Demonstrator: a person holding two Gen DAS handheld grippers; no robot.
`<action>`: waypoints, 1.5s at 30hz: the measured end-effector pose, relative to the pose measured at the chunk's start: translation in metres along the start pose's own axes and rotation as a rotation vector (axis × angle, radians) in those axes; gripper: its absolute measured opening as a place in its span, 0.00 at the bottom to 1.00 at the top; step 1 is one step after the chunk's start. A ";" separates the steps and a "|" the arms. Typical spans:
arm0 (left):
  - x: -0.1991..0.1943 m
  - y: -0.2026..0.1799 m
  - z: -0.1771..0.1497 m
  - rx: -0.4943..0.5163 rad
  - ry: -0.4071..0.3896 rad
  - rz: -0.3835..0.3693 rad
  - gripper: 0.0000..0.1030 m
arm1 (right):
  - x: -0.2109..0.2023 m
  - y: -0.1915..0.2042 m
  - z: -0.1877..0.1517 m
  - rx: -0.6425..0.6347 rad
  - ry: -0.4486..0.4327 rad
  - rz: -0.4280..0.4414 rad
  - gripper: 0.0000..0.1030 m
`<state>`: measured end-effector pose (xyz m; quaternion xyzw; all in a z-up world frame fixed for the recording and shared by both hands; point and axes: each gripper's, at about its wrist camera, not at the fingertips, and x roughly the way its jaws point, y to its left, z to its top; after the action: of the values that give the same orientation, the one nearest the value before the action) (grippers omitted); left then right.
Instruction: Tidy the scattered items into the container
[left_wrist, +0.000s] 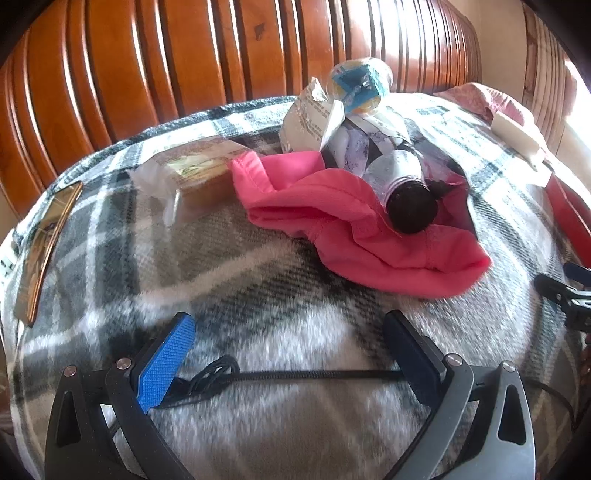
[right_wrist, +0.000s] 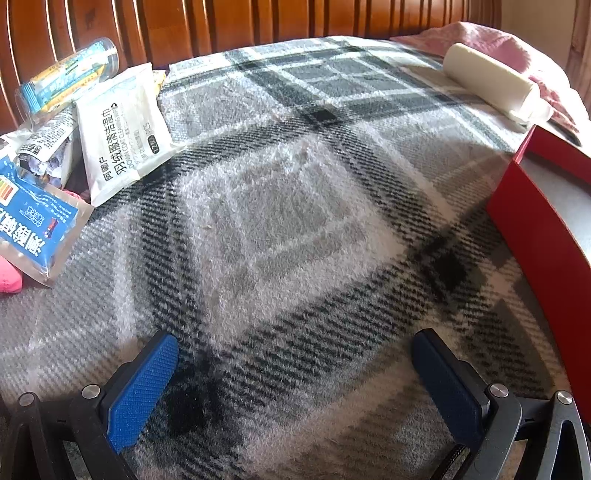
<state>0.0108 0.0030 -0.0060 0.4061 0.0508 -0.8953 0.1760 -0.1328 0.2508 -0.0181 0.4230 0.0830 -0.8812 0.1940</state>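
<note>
Both grippers empty, pile waiting on the bed

Left hand-held gripper (left_wrist: 288, 354) hangs low over the plaid blanket (left_wrist: 258, 288), jaws wide, nothing in them, aimed at the heap: pink cloth (left_wrist: 354, 229) with a dark-capped bottle (left_wrist: 402, 184) lying on it, a wipes pack (left_wrist: 310, 118) and clear tube (left_wrist: 360, 85) stacked behind, a wrapped snack (left_wrist: 199, 173) just left. Right hand-held gripper (right_wrist: 295, 373) is wide too and empty, over bare blanket between the pile and the red box (right_wrist: 543, 221) at its right edge. Guessing that's the container, kept on the right so that hand does the drop-offs. It looks empty from here. White roll (right_wrist: 487, 85) sits beyond it, well apart from the pile.
</note>
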 end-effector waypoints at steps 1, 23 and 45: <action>-0.004 0.001 -0.003 -0.007 0.001 0.013 1.00 | 0.002 -0.001 0.000 0.000 0.000 0.005 1.00; -0.085 0.091 0.029 -0.250 -0.223 0.100 1.00 | 0.013 0.148 0.072 -0.359 -0.099 0.302 0.52; 0.009 0.045 0.112 0.039 -0.192 0.115 1.00 | -0.042 0.084 0.056 -0.239 -0.051 0.308 0.34</action>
<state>-0.0585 -0.0675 0.0638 0.3242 -0.0070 -0.9193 0.2232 -0.1136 0.1681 0.0513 0.3820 0.1166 -0.8355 0.3775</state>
